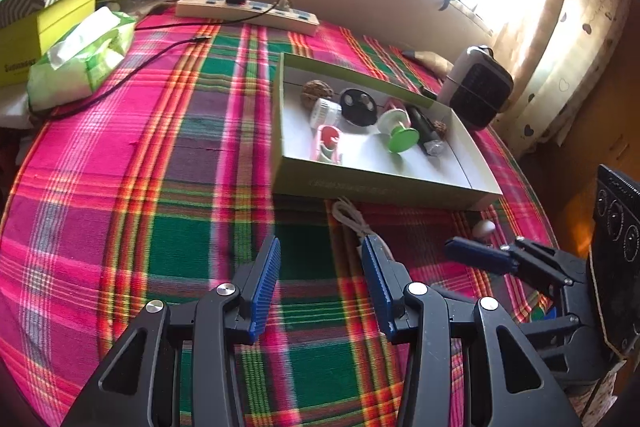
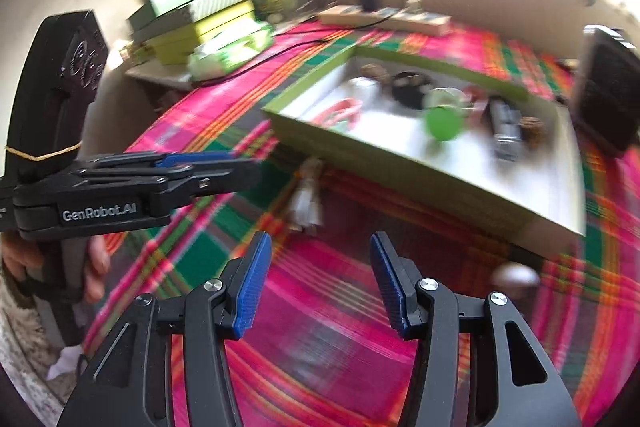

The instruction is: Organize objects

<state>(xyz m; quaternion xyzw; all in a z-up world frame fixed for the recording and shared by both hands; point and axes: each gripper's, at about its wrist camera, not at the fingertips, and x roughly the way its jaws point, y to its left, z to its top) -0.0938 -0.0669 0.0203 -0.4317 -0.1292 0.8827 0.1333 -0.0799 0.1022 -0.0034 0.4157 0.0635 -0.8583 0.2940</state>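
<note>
A plaid cloth (image 1: 168, 187) covers the table; on it, a shallow green box (image 1: 384, 183) w/ white floor holds a black disc (image 1: 358, 105), green-capped spool (image 1: 398, 129), black tube (image 1: 424, 125), red-and-white piece (image 1: 329, 143), clear jar (image 1: 325, 111) & walnut (image 1: 316, 93); stacked boxes (image 1: 48, 7), tissue pack (image 1: 84, 59), power strip (image 1: 248, 11) & small heater (image 1: 478, 87) ring it; just in front of box, a coiled white cable (image 1: 350, 215) & small white egg-shaped thing (image 1: 484, 228) lie loose; left gripper (image 1: 320, 283) & right gripper (image 2: 320, 283) both gape, nothing between pads.
</note>
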